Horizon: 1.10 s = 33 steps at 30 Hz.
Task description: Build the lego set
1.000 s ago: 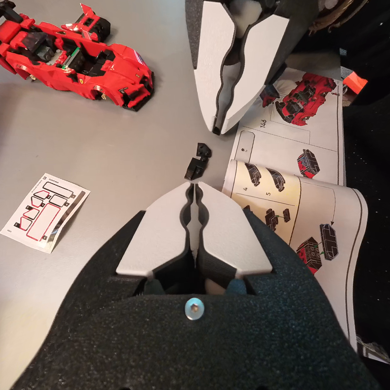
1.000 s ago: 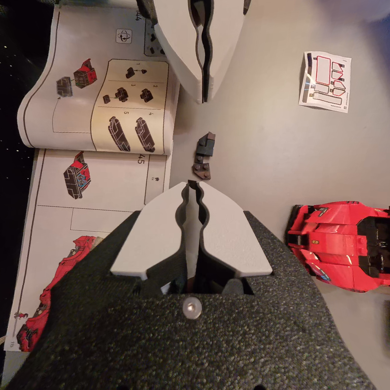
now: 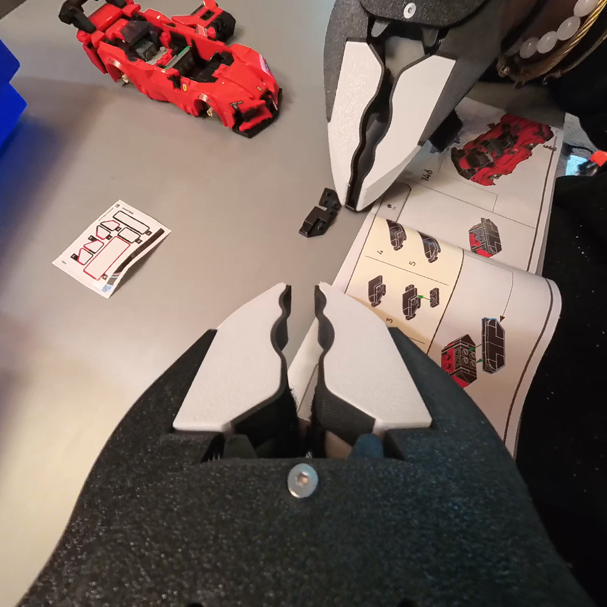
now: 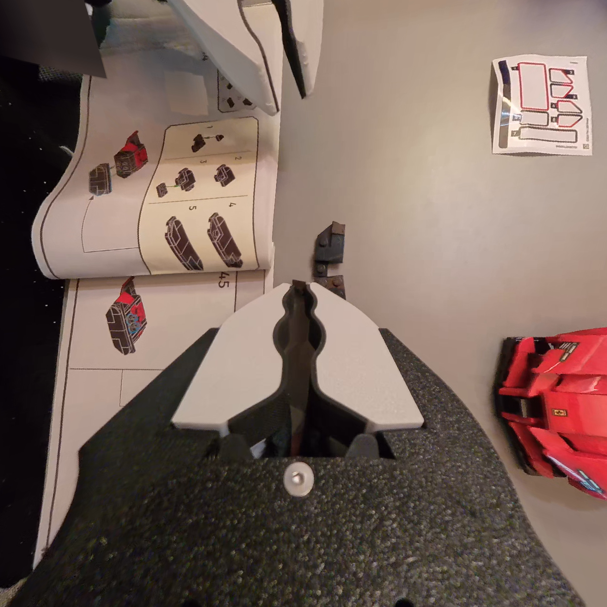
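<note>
right gripper (image 4: pixel 300 285) tips nearly closed, holding nothing clear | touching black wedge plate (image 3: pixel 330 199), right of bracket (image 3: pixel 317 224) | left gripper (image 3: pixel 303 289) narrowly open, farther

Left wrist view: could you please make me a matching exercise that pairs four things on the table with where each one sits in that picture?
Things:
1. red car
2. sticker sheet
3. instruction booklet
4. small black pieces

Places:
A. at the right, lying open with one page curled up
B. near the centre of the picture
C. top left
D. at the left, about halfway down

Pairs: 1-C, 2-D, 3-A, 4-B
</note>
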{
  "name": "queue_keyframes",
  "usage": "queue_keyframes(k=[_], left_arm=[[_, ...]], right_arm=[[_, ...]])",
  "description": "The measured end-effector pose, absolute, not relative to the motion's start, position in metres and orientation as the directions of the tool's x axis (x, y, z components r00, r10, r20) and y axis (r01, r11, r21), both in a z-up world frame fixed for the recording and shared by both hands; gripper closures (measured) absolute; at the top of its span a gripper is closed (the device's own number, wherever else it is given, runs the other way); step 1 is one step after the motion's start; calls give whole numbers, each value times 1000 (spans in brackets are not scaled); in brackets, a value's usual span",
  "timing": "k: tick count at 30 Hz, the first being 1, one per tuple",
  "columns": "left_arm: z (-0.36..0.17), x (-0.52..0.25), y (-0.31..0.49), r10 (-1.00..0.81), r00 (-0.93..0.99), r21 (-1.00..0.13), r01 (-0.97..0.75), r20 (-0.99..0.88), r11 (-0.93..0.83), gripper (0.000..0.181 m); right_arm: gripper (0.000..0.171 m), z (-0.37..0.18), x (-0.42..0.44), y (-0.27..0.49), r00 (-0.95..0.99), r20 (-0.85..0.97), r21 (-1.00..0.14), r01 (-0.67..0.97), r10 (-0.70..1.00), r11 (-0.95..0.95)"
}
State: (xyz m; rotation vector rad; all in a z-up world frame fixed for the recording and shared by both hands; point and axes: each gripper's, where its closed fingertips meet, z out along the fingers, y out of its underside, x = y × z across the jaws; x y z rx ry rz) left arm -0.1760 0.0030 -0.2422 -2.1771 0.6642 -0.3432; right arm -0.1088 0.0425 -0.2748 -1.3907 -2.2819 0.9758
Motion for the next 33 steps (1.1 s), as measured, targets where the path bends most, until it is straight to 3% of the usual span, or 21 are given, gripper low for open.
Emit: queue_keyframes(k=[10, 17, 33], left_arm=[[-238, -174, -15, -554, 832, -773, -344, 12, -533, 167], [-240, -167, -37, -571, 820, -766, -354, 21, -536, 167], [-234, -149, -40, -591, 802, -814, -287, 84, -504, 168]], right_arm=[[165, -264, -113, 45, -456, -90, -721, 643, 886, 257], [165, -273, -92, 88, -326, 21, -619, 738, 945, 269], [165, -276, -87, 97, -316, 86, -562, 768, 945, 307]])
